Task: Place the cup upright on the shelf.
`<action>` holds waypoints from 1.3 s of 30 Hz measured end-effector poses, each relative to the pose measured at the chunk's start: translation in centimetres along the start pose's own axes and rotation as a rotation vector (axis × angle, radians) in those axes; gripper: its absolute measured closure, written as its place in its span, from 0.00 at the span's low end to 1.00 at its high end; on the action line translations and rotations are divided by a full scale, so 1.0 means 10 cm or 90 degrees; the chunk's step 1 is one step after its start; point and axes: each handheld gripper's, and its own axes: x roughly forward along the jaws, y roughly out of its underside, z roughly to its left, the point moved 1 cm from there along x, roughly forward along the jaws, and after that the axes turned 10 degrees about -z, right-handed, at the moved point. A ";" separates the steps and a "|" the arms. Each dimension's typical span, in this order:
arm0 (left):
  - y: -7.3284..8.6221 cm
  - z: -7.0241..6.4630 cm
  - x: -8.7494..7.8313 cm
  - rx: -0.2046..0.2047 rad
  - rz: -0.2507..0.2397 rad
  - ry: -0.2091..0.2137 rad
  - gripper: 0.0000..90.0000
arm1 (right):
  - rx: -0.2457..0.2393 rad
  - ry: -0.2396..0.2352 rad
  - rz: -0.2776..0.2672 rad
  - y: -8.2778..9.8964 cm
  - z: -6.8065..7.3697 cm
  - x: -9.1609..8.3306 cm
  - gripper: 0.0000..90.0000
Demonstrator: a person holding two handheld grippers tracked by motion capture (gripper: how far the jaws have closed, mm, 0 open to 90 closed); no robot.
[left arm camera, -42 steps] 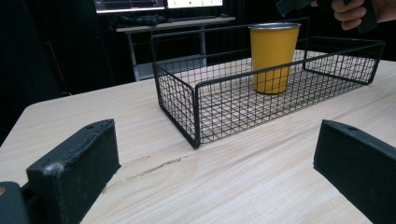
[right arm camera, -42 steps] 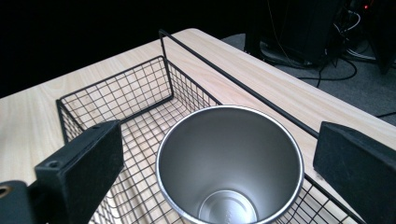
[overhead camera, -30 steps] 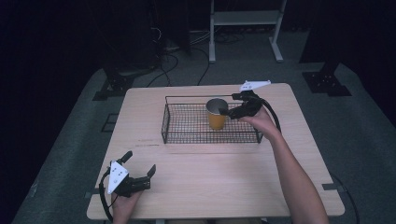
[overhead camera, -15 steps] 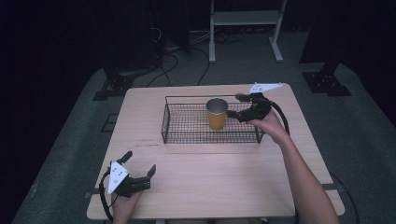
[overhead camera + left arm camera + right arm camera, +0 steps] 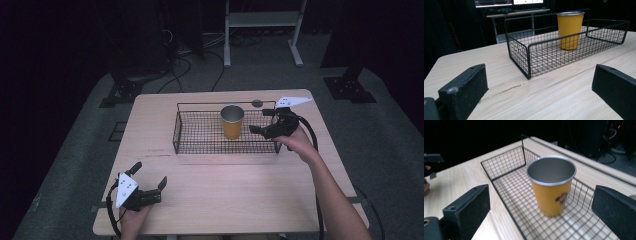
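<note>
Near edge of the worktop, the left tongs sit spread and idle, while farther back the right tongs, also spread and empty, hover beside the orange metal cup standing upright in the wire basket, so looks like the release/retreat step, next just backing clear without tipping it.

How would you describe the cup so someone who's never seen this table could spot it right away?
Find the pale wooden table, then the black wire basket on its far half. The cup stands upright inside that basket, toward its right end, just ahead of the open right gripper. It is the one brightly coloured thing there: orange-yellow outside, bare silvery metal inside and at the rim, with a small printed mark on its side.
</note>
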 end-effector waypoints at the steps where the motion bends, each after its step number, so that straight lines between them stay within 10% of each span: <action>1: 0.00 0.00 0.00 0.000 0.000 0.000 0.00 | -0.001 0.004 -0.004 0.01 0.00 -0.01 0.02; 39: 0.00 -0.01 0.00 0.003 0.001 0.000 0.00 | 0.015 -0.017 -0.017 0.41 0.17 -0.38 0.01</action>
